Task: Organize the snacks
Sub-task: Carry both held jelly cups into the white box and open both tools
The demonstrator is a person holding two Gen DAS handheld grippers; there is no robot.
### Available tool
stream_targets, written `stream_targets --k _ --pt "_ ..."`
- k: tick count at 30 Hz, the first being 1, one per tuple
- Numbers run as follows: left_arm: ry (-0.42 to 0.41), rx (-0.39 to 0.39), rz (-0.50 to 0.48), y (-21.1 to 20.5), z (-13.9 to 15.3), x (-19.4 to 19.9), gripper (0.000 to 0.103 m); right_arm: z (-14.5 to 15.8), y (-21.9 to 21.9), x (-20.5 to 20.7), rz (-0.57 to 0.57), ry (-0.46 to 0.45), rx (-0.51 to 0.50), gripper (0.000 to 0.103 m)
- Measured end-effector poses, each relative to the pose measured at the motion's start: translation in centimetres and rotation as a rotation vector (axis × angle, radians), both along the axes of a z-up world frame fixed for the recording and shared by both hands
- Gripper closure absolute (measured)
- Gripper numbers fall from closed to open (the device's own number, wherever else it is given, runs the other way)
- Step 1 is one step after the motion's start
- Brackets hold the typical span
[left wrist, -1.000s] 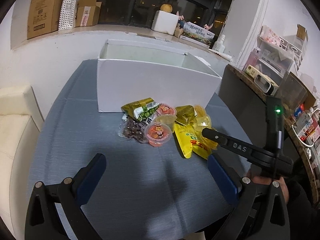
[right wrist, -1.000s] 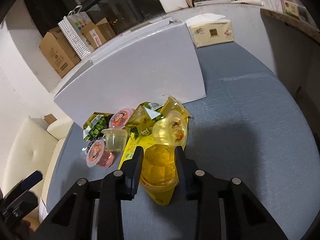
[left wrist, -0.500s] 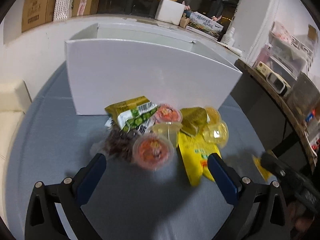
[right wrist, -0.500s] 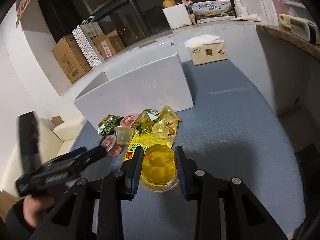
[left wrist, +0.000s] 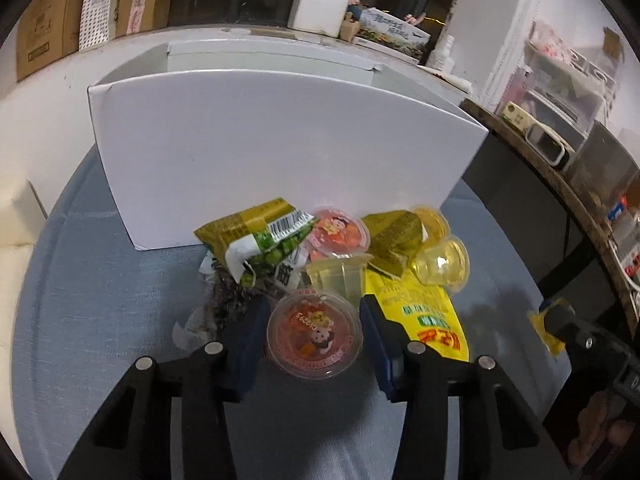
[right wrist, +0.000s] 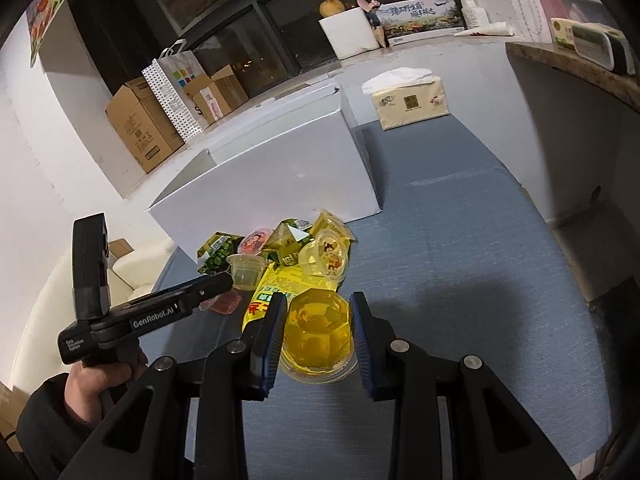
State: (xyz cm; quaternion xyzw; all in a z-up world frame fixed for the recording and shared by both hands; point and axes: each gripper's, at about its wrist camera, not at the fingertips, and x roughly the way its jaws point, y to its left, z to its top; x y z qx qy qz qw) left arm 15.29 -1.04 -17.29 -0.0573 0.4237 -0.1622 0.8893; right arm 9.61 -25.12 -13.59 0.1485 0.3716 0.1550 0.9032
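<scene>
A heap of snacks lies on the blue-grey table in front of a white open box (left wrist: pixel 280 152). My left gripper (left wrist: pixel 314 334) is shut on a red jelly cup (left wrist: pixel 314 336) at the near edge of the heap. Behind it are a clear jelly cup (left wrist: pixel 340 276), a green pea packet (left wrist: pixel 256 236), another red cup (left wrist: pixel 340 234), yellow cups (left wrist: pixel 440 266) and a yellow pouch (left wrist: pixel 424 312). My right gripper (right wrist: pixel 318 330) is shut on a yellow jelly cup (right wrist: pixel 318 332) and holds it above the table, near the heap (right wrist: pixel 288 256). The white box also shows in the right wrist view (right wrist: pixel 272 176).
A tissue pack (right wrist: pixel 408 100) lies on the table behind the box to the right. Cardboard boxes (right wrist: pixel 140 128) and a paper bag (right wrist: pixel 180 84) stand on the ledge by the window. A dark counter (left wrist: pixel 560 184) with clutter borders the table's right side. A cream sofa (right wrist: pixel 60 300) is at left.
My left gripper has moved forward to the heap and closed on the red jelly cup. My right gripper has lifted and drawn back with the yellow cup still in it.
</scene>
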Motion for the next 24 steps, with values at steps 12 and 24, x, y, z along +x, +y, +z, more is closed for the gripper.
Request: stream_targets --k 12,24 --pt "-0.205 0.016 -0.028 0.3 6.8 -5.6 0.052 1.3 1.1 -0.1 0.030 -0.035 -0.015 0.068" --pt "-0.343 -0.038 0.029 3.1 14.1 2.2 0.052 9.9 3.9 7.5 0.103 -0.218 -0.095 0.068"
